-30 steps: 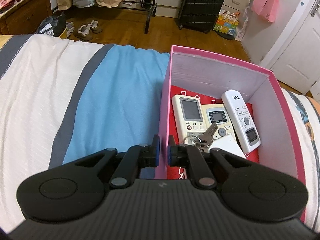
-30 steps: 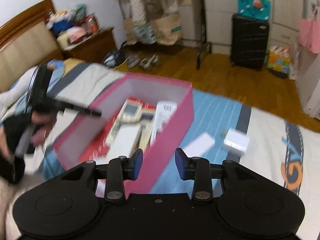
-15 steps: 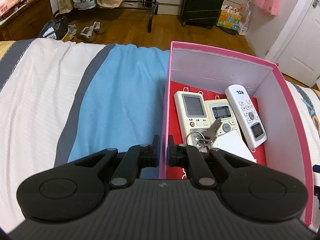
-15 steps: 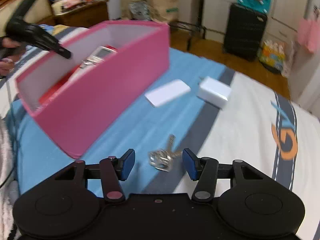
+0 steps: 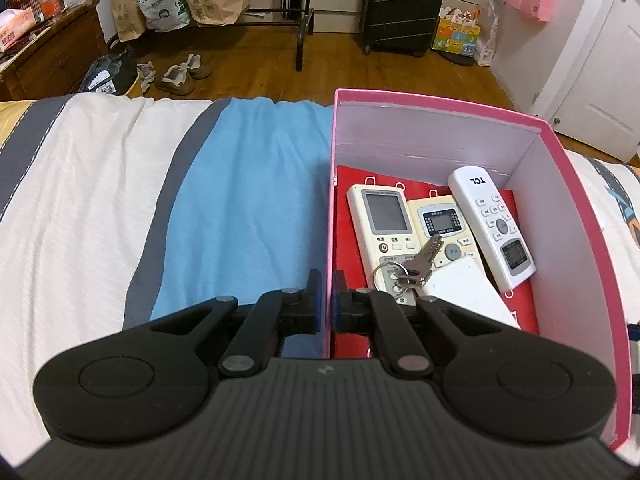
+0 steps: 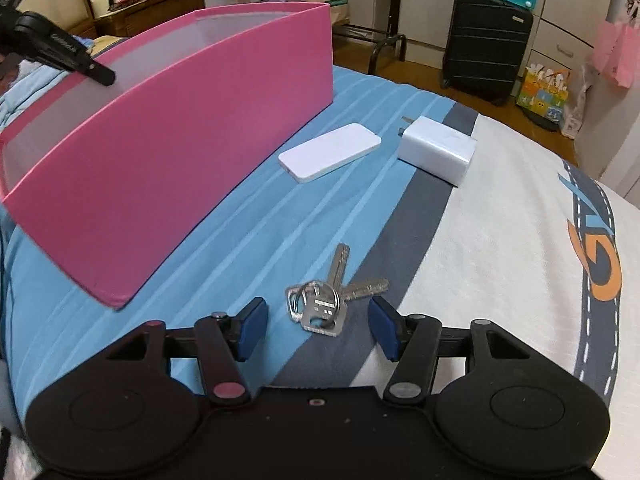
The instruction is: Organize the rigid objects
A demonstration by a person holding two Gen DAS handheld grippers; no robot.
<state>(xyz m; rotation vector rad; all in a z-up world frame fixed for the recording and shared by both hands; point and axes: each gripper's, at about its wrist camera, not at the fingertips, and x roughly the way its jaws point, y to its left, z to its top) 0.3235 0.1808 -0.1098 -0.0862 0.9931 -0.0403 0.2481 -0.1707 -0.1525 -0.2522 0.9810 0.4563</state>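
Note:
A pink box [image 5: 576, 216] stands on the bed. My left gripper [image 5: 327, 300] is shut on its near left wall. Inside lie three remotes [image 5: 384, 220], a bunch of keys [image 5: 416, 268] and a white flat device [image 5: 464, 292]. In the right wrist view the box [image 6: 168, 136] is at the left. My right gripper [image 6: 316, 326] is open and low over the bed, its fingers on either side of a second bunch of keys [image 6: 324, 304]. A white flat power bank [image 6: 330, 151] and a white charger [image 6: 438, 150] lie beyond.
The bedcover has blue, grey and white stripes [image 5: 244, 208]. Past the bed's far edge are a wooden floor, shoes [image 5: 180, 74], a black suitcase [image 5: 404, 4] and paper bags. A wooden nightstand [image 5: 44, 52] stands at the left.
My right gripper has swung from over the box down to the bed, opened wider and now straddles the keys. My left gripper keeps its hold on the box wall.

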